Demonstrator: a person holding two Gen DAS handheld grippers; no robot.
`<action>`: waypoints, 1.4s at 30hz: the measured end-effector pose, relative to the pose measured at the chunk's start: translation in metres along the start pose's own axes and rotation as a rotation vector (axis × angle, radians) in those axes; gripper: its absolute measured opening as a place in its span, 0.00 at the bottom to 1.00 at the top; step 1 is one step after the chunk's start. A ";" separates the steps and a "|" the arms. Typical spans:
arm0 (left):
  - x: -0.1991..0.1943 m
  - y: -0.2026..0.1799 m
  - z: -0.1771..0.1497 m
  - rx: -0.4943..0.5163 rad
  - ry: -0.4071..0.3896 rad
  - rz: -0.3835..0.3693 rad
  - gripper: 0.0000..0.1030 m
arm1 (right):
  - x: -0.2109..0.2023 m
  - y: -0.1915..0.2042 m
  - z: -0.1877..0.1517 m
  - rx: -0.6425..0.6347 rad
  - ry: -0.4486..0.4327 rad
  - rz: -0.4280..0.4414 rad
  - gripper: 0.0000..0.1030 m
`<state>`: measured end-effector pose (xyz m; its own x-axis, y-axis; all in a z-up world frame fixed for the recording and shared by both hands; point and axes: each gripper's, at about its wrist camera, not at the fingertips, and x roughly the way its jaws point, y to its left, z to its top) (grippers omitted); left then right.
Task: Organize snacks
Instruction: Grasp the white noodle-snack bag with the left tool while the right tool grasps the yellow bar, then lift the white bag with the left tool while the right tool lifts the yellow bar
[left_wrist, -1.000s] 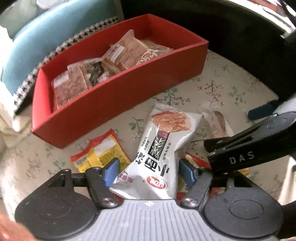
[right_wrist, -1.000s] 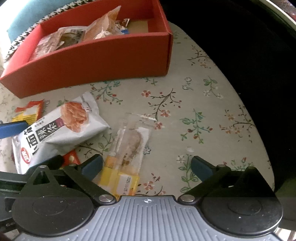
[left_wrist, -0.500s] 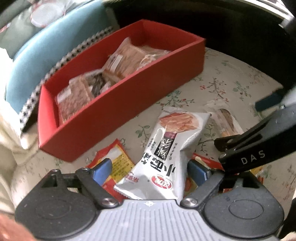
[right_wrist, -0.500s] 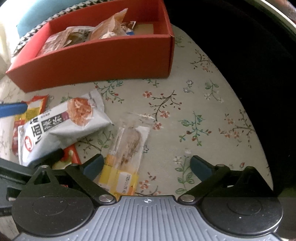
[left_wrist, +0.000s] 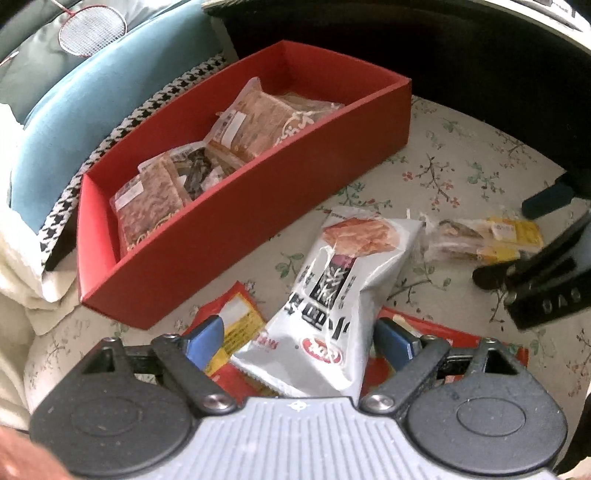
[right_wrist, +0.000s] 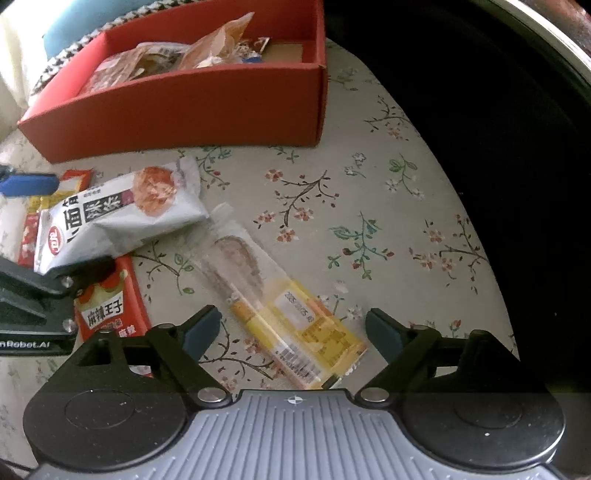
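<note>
A red box (left_wrist: 236, 206) (right_wrist: 207, 107) holding several clear snack packs stands at the back of the floral table. A silver snack bag (left_wrist: 332, 295) (right_wrist: 110, 218) lies in front of it, between the open fingers of my left gripper (left_wrist: 299, 339); the fingers do not press it. My right gripper (right_wrist: 291, 328) is open, straddling a clear pack with a yellow label (right_wrist: 280, 306) (left_wrist: 480, 236). A red and yellow packet (left_wrist: 236, 332) lies under the silver bag's left side. A red packet (right_wrist: 110, 306) (left_wrist: 443, 332) lies under its other side.
The floral tablecloth (right_wrist: 369, 221) ends in a curved edge at the right, with darkness beyond. A teal cushion (left_wrist: 92, 96) with a houndstooth border sits behind the box. The left gripper's body (right_wrist: 29, 295) shows at the left edge of the right wrist view.
Both grippers have pulled back and risen a little. The left fingers have spread wider around the silver bag. The right gripper has shifted so that the yellow-label pack lies between its fingers.
</note>
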<state>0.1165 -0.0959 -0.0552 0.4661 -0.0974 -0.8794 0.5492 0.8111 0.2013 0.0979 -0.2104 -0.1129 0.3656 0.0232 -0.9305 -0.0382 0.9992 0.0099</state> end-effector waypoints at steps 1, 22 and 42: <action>0.001 -0.001 0.001 0.001 -0.002 -0.007 0.82 | 0.002 -0.001 0.001 0.006 0.010 0.001 0.95; -0.005 -0.002 0.003 -0.028 -0.041 -0.047 0.46 | -0.015 0.002 0.003 0.048 -0.017 0.070 0.48; -0.017 0.005 0.007 -0.072 -0.072 -0.077 0.40 | -0.020 -0.008 0.008 0.096 -0.034 0.129 0.38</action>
<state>0.1159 -0.0944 -0.0359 0.4745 -0.2002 -0.8572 0.5353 0.8387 0.1005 0.0978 -0.2182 -0.0912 0.3945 0.1511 -0.9064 0.0013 0.9863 0.1650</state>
